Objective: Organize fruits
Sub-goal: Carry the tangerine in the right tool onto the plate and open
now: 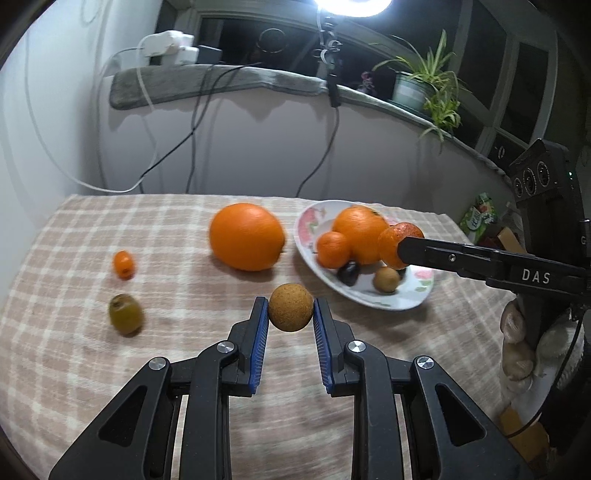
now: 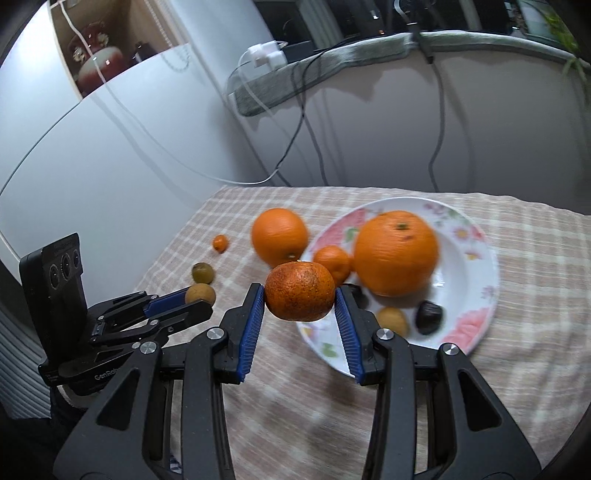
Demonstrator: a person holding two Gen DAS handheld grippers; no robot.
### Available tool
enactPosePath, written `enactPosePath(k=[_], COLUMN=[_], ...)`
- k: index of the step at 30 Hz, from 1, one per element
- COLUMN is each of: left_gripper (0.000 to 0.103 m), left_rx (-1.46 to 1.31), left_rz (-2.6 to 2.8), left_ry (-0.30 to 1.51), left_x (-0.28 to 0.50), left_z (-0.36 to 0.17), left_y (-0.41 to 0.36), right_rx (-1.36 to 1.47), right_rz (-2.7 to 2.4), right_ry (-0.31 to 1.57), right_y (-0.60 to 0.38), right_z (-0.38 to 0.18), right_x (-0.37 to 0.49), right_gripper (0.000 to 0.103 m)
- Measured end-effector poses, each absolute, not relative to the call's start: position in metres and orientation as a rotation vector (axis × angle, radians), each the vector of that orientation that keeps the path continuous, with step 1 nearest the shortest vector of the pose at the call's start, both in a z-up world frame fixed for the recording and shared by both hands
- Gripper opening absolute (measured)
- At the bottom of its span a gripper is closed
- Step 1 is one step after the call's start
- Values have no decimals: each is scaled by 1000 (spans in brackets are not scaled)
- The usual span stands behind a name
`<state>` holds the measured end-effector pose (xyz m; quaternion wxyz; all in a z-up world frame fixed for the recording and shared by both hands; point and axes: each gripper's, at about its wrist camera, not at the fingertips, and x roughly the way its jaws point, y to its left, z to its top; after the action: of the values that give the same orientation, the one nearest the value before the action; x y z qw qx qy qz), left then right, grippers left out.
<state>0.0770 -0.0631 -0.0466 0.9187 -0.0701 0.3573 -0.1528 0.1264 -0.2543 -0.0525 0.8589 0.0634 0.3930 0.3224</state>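
Observation:
My left gripper (image 1: 290, 309) is shut on a small round brown fruit (image 1: 290, 307), held above the checked cloth. My right gripper (image 2: 300, 296) is shut on a speckled dark-orange tangerine (image 2: 300, 291), held over the near rim of the flowered plate (image 2: 476, 269). In the plate lie a big orange (image 2: 397, 253), a small tangerine (image 2: 332, 262), a dark plum-like fruit (image 2: 428, 315) and a small brown fruit (image 2: 393, 320). On the cloth sit another big orange (image 1: 246, 236), a kumquat (image 1: 123, 264) and a greenish-brown fruit (image 1: 125, 314).
The table's checked cloth (image 1: 166, 221) ends at a pale wall behind. Cables (image 1: 192, 140) hang from a grey sill with chargers and a potted plant (image 1: 428, 85). A ring lamp (image 1: 351, 5) shines from above. A person's hand (image 1: 517, 347) grips the right tool.

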Motion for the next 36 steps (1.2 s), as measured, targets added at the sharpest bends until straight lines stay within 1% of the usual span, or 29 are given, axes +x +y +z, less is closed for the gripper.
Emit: enactPosePath(k=[16, 36], left_gripper=[23, 23], left_rx=[-105, -54], left_rz=[-399, -426], left_ry=[752, 797], left_x=[89, 103], left_z=[-47, -55], left_y=[-114, -147], right_rx=[165, 140], right_rz=[561, 491], right_ry=[815, 820], right_y=[-316, -331], right_z=[-59, -70], right_x=[136, 156], right_gripper=[41, 41])
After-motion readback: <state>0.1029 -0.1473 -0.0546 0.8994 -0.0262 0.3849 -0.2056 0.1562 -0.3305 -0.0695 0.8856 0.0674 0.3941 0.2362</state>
